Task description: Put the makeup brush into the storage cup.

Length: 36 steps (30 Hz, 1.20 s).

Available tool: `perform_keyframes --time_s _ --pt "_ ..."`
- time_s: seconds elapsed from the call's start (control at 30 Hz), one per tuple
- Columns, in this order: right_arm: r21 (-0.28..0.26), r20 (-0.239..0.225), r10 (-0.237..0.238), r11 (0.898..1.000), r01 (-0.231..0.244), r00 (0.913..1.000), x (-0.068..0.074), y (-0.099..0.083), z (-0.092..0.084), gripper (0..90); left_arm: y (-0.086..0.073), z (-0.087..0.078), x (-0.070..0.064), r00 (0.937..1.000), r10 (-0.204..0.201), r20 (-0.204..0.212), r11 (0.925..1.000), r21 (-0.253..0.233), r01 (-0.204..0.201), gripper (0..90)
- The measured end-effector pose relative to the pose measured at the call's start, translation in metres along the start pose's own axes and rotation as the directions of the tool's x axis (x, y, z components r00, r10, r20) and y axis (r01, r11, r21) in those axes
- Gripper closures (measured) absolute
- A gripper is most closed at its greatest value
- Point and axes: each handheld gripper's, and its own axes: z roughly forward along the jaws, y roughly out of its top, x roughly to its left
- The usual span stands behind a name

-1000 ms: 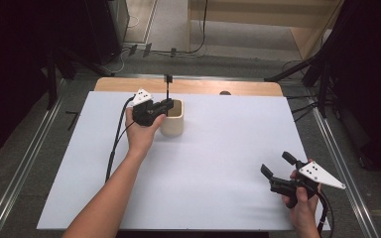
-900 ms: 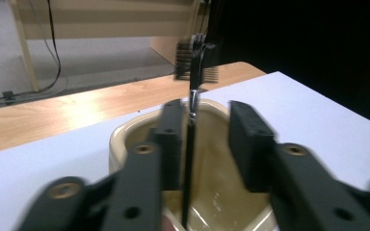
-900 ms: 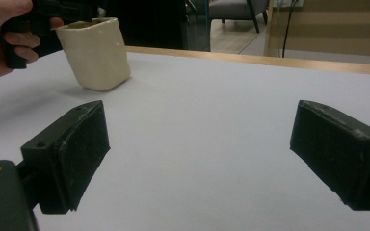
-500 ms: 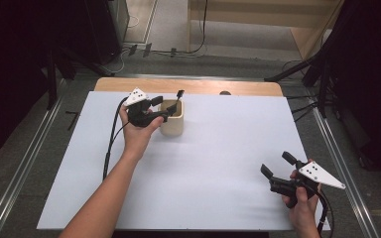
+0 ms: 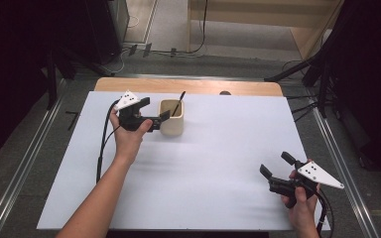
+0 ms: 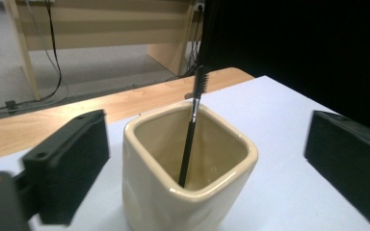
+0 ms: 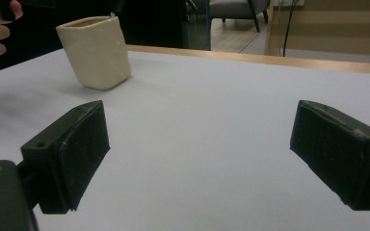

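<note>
A cream square cup (image 5: 171, 120) stands at the back left of the white sheet (image 5: 213, 163). A thin black brush (image 5: 179, 101) leans inside it, bristles up. My left gripper (image 5: 154, 109) hovers just left of the cup. Its jaws have just been opening and now stand wide, with nothing pressed between the pads. In the left gripper view the cup (image 6: 188, 168) and brush (image 6: 191, 134) sit just ahead of the left gripper (image 6: 209, 130). My right gripper (image 5: 275, 164) rests open near the front right edge, empty. In the right gripper view the cup (image 7: 95, 52) lies far ahead of the right gripper (image 7: 200, 130).
A wooden table strip (image 5: 188, 85) shows behind the sheet. Metal rails (image 5: 337, 153) run along both sides of the table. Cables and dark stands (image 5: 322, 74) lie on the floor beyond. A cable trails from my left gripper along the forearm (image 5: 99, 198).
The left gripper held the brush upright over the cup; it has let go, opened and drawn back to the left. The brush now leans in the cup. The right gripper stayed put.
</note>
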Motion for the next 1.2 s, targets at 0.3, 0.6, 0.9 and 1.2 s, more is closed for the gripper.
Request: perform_keyframes --time_s 0.3,0.6,0.9,1.2 --pt "0.002 0.000 -0.003 1.000 0.003 1.0000 0.001 0.000 0.001 6.8 -0.004 -0.019 -0.001 1.0000 -0.002 0.010 0.9994 -0.035 0.002 0.0" --pt "0.002 0.000 -0.004 1.000 0.004 1.0000 0.001 0.000 0.001 6.8 -0.011 -0.033 -0.002 0.9998 0.003 0.020 0.9991 -0.042 -0.002 0.0" --pt "0.005 -0.002 -0.005 1.000 0.005 1.0000 0.002 0.000 0.001 6.8 -0.022 -0.045 -0.005 0.9998 0.006 0.017 0.9994 -0.035 -0.005 0.0" --pt "0.007 -0.004 -0.008 1.000 0.008 1.0000 0.003 0.000 0.002 6.8 -0.034 -0.060 -0.007 0.9999 0.010 0.011 0.9989 -0.046 -0.009 0.0"
